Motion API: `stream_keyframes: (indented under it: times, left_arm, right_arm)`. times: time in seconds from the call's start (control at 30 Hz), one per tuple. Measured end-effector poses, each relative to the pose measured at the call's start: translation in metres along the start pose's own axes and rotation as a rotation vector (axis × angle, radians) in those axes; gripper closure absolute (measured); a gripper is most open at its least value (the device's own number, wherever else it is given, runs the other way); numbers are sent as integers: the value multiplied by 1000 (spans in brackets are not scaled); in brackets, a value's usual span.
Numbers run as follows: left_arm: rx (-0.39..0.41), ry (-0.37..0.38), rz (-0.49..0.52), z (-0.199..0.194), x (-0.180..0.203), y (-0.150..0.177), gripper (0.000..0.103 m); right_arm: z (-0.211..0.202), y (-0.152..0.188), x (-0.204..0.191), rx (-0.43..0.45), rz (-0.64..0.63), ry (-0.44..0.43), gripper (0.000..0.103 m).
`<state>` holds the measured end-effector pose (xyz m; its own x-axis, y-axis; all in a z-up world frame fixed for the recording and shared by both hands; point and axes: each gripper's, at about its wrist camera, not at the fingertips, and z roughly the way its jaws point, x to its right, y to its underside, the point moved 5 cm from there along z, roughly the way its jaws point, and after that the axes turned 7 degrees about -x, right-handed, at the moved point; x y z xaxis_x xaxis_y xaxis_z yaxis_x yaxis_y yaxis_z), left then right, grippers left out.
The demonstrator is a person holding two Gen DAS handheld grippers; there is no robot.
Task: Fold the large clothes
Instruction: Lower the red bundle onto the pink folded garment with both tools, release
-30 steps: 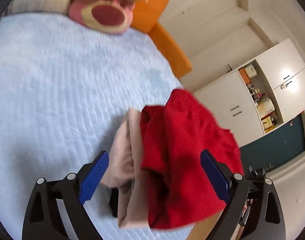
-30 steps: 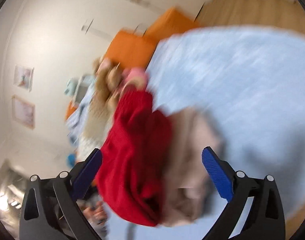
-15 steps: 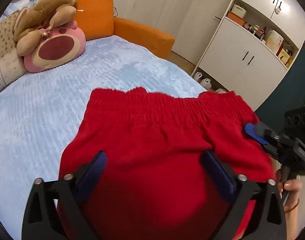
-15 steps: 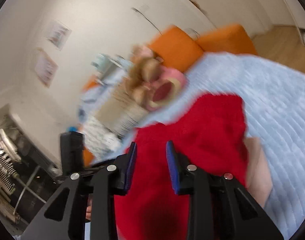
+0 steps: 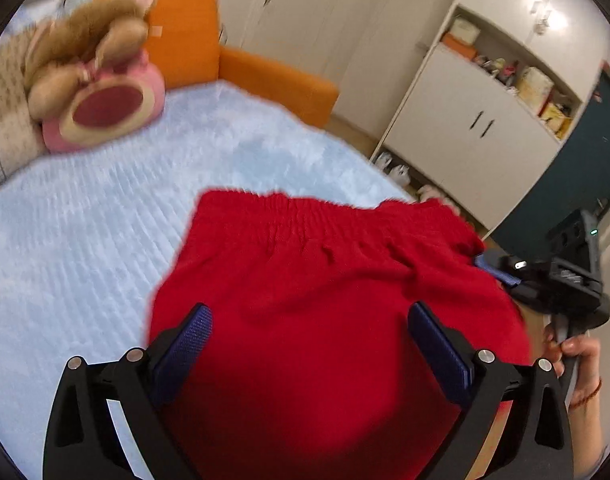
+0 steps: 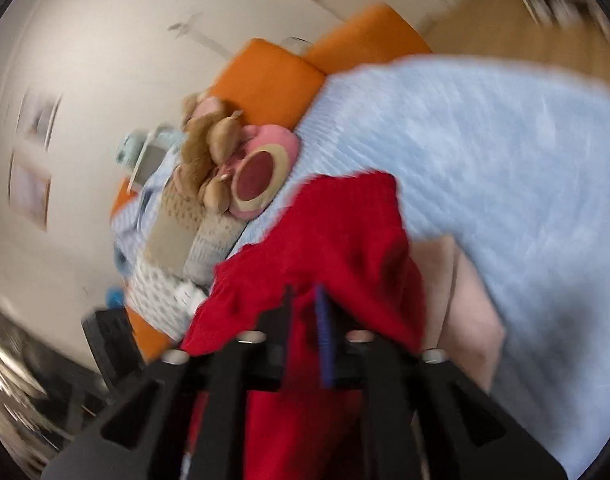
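Holding item: red garment (image 5: 325, 300), knit, elastic waistband, lifted above the bed (image 5: 85, 240) near its foot edge.

Right hand-held gripper (image 6: 305, 312): fingers pressed together, pinching the red garment at one waistband corner; view blurred, contact point only partly legible. Seen from the left wrist, it sat at the garment's far right edge (image 5: 501, 272), with the person's hand (image 5: 577, 364) on its handle.

Left hand-held gripper (image 5: 309, 344): fingers spread wide, the cloth draped between and beneath them; nothing pinched. Whether the pads touched the fabric could not be told.

Second item: beige cloth (image 6: 461, 292), lying on the bed just beside the red garment, partly under it.

Other contents: plush toy (image 5: 93, 92) at the head of the bed, well apart; orange sofa (image 5: 265, 76) beyond; white cupboard (image 5: 477, 128).

Step in hand, judged: securing the opposite waistband corner so the piece could be spread flat. Done well, this called for the left hand-held gripper to close on the waistband's free corner, not mid-panel, matching the right's height, then tension kept even so the elastic edge hung straight. Risk, judged: catching the beige cloth along with it.
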<state>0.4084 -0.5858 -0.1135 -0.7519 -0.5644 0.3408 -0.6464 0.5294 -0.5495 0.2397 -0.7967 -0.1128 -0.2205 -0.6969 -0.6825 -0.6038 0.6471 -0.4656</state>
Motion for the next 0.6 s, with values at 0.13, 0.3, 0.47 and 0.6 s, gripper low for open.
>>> stream_keyframes:
  times: [0.13, 0.3, 0.47, 0.6]
  left_arm:
    - [79, -72, 69, -42, 7, 23, 3]
    - [23, -98, 4, -6, -8, 56, 2]
    - [50, -120, -49, -14, -8, 57, 2]
    - [151, -199, 54, -73, 22, 95, 2]
  right_arm:
    - [-27, 40, -63, 11, -281, 124, 71]
    - [19, 84, -65, -51, -374, 351, 71]
    - [16, 98, -74, 80, -423, 423, 57]
    - [-34, 152, -120, 285, -504, 426, 20]
